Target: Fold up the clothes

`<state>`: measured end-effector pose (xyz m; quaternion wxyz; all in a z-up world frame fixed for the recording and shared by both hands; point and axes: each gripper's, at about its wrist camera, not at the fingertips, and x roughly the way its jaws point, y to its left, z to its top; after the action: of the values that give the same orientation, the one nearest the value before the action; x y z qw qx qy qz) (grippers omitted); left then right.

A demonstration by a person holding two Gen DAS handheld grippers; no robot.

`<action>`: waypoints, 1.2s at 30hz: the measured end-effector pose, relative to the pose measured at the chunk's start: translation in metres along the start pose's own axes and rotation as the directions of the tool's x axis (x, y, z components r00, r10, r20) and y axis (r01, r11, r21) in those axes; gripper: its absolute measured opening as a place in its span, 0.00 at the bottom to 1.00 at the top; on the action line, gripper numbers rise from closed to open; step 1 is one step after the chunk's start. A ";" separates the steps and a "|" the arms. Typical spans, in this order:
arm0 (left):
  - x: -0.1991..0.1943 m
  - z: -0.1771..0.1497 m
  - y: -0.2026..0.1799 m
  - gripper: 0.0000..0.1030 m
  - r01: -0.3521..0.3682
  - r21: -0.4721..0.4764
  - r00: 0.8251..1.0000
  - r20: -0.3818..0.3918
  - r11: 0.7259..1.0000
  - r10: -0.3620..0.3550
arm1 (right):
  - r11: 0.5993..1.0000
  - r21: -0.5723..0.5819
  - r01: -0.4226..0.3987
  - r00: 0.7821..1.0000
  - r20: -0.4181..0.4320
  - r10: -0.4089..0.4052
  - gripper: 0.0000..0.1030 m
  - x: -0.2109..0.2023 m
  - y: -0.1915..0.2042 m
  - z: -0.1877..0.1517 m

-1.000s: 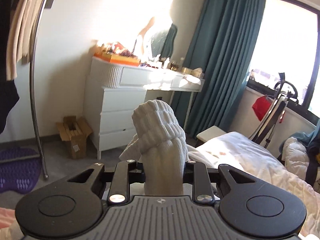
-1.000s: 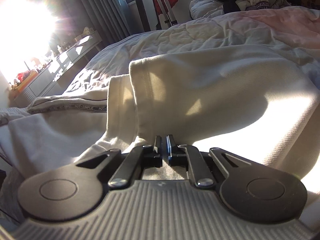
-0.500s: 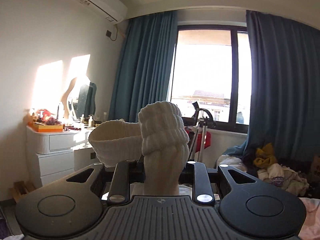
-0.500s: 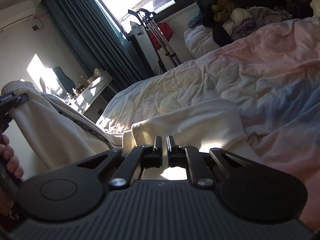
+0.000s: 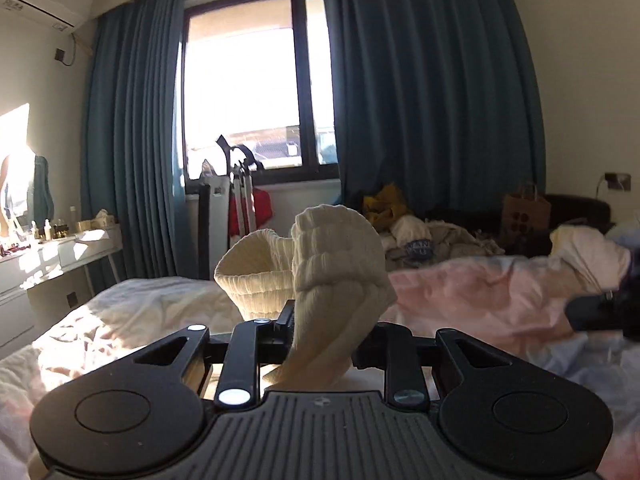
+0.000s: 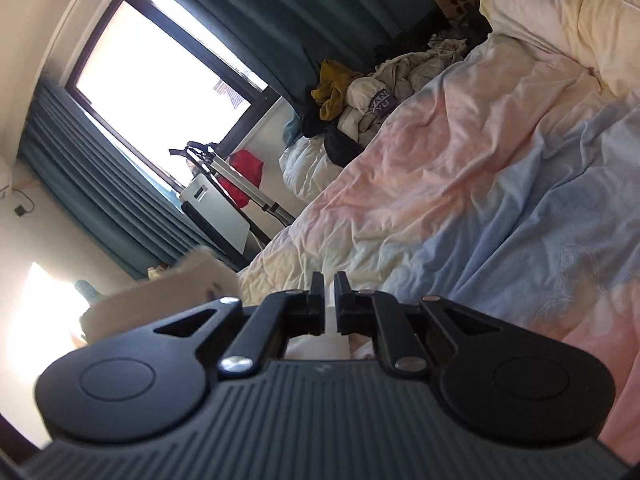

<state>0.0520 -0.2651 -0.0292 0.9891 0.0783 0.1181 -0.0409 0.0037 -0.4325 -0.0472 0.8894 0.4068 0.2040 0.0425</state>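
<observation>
Left claw (image 5: 320, 326) is clamped on the ribbed cuff of the cream garment (image 5: 340, 256), held up above the bed (image 6: 500, 184), right claw (image 6: 329, 300) nearly together on a pale fold — soft, floppy, best pinched at cuffs and hems.

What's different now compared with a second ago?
Both grippers lifted the cream ribbed-cuff garment off the pastel quilted bedcover; the left gripper swung from facing the dresser to facing the window. Unchanged: both jaws stay clamped on the fabric, the right gripper on a thin edge.
</observation>
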 end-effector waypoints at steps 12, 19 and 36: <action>0.014 -0.056 0.015 0.52 0.077 0.133 0.997 -0.042 0.988 -0.072 | 0.993 0.013 -0.115 0.989 -0.095 0.116 0.08 0.022 -0.006 -0.006; -0.016 -0.067 0.061 0.80 0.187 0.216 0.982 -0.059 0.958 -0.178 | 0.980 0.013 -0.198 0.970 -0.142 0.198 0.08 0.030 0.005 -0.011; -0.043 -0.083 0.163 0.77 0.343 0.252 0.936 -0.168 0.905 -0.308 | 0.925 -0.056 -0.375 0.874 -0.352 0.333 0.10 0.112 0.074 -0.017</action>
<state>0.0082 -0.0884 -0.0749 0.9382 0.1976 0.1838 -0.2169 0.1057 -0.3439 -0.0394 0.8417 0.3686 0.2717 0.2861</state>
